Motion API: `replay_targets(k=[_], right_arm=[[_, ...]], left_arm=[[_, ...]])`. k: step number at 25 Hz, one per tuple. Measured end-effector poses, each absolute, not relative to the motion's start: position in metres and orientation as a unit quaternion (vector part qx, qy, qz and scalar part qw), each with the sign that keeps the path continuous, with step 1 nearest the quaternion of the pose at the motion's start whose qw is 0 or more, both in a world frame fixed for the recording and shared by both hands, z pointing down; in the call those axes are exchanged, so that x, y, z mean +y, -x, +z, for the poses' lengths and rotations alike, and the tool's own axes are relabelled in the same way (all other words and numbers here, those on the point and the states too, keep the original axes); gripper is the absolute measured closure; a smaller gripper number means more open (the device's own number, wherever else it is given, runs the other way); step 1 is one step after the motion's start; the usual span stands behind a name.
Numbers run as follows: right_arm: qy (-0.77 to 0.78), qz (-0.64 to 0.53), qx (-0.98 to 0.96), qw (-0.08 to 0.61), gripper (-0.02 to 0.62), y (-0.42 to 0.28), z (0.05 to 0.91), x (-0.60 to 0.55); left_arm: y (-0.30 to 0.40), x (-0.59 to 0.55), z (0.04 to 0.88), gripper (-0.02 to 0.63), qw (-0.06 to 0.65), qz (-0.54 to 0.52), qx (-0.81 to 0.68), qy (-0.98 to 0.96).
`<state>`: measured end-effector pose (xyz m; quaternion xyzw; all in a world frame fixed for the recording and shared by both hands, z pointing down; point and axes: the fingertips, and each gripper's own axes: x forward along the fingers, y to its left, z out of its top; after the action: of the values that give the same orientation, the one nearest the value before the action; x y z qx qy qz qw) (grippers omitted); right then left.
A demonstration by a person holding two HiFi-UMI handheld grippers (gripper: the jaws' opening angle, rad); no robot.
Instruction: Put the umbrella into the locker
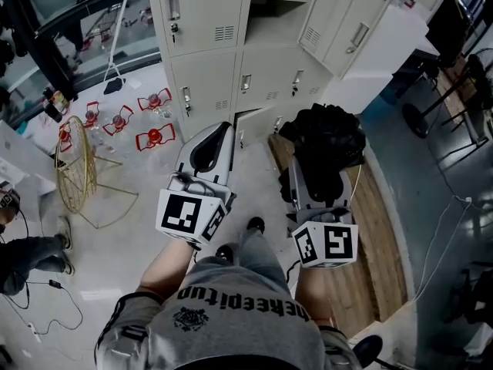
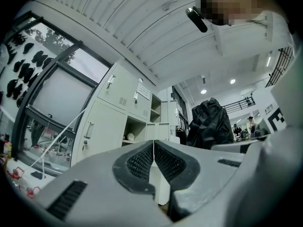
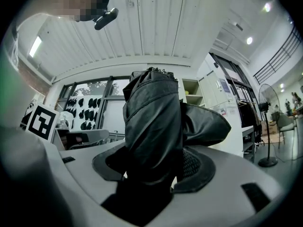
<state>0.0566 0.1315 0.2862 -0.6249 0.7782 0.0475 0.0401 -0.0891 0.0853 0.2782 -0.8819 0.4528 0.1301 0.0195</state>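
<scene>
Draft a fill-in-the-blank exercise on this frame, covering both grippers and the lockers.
1. The right gripper is shut on a folded ____ fabric umbrella.
2. The left gripper has its jaws ____, with nothing between them.
3. In the head view, one upper door of the pale grey metal lockers stands ____.

Missing words: black; shut; open.

Head view looks steeply down; L+R gripper views aim up, share lockers (image 1: pixel 202 75)
</scene>
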Motion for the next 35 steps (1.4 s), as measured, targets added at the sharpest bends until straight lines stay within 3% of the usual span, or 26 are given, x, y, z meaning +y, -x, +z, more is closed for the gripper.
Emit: replay_targets(k=[35], right_arm=[[0.559,0.057,0.825,0.055,0.331,-0.146,0.272,-0.114]], left_arm=[[0.002,-0.136,0.263,0.597,0.047,0.136,0.517,0.844]])
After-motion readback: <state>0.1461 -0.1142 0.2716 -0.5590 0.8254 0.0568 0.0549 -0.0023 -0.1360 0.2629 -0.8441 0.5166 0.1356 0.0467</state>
